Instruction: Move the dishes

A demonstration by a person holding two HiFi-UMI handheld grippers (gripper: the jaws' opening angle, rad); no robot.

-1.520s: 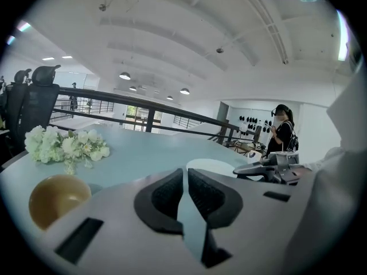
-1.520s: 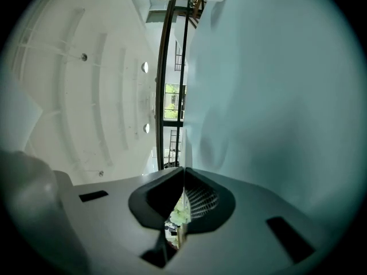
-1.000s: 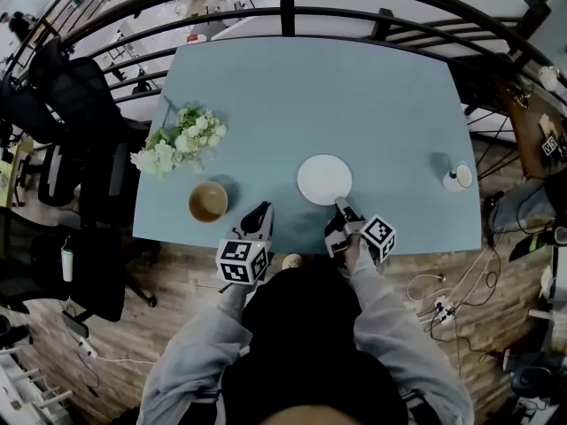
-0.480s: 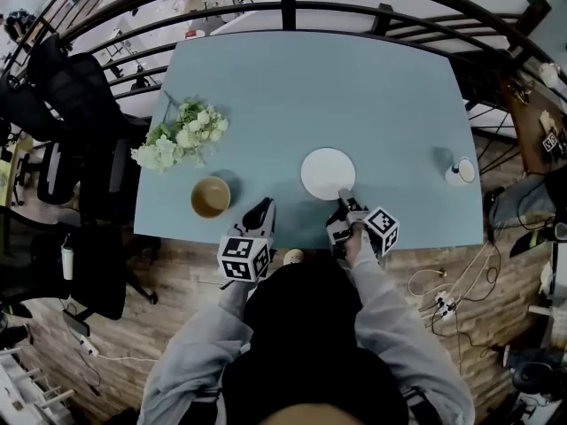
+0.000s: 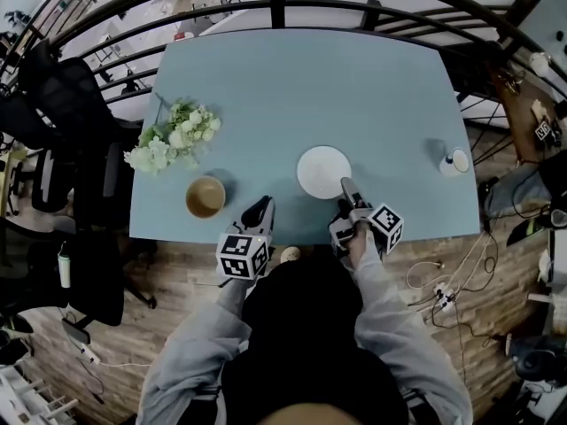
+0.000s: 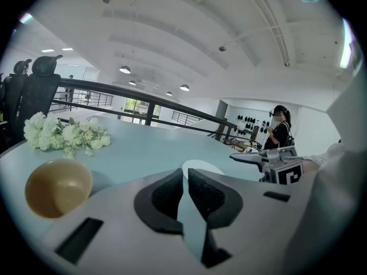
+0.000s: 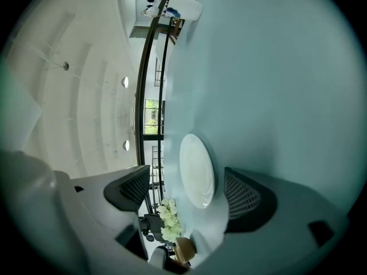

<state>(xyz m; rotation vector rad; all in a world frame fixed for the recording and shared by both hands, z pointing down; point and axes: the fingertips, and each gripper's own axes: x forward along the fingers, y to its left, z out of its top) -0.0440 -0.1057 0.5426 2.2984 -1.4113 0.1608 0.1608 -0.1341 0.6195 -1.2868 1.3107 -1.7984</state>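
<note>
While the left gripper (image 5: 261, 207) hangs over the near edge of the table (image 5: 310, 78), the right gripper (image 5: 347, 189) is at the white plate (image 5: 321, 171).

Right: jaws have just been opening and now stand wide apart. It is rolled on its side, so one jaw is down by the tabletop and the other is above it. In the right gripper view the plate (image 7: 196, 168) shows in the gap between the two pads, but neither pad presses on it. No grip, nothing held. Can't tell whether the lower jaw touches the table.

Plate: flat on the table, right of centre in the near half, with its near rim at the right gripper's tips.

Left: in the left gripper view its pads (image 6: 170, 195) come together at the tips, with only a thin sliver of table showing behind them. Nothing between them, and it touches nothing.

Also on the table: brown bowl (image 5: 205, 197), upright and empty, just left of the left gripper and well apart from the plate. White flower bunch (image 5: 174, 138) lies beyond the bowl near the left edge.
</note>
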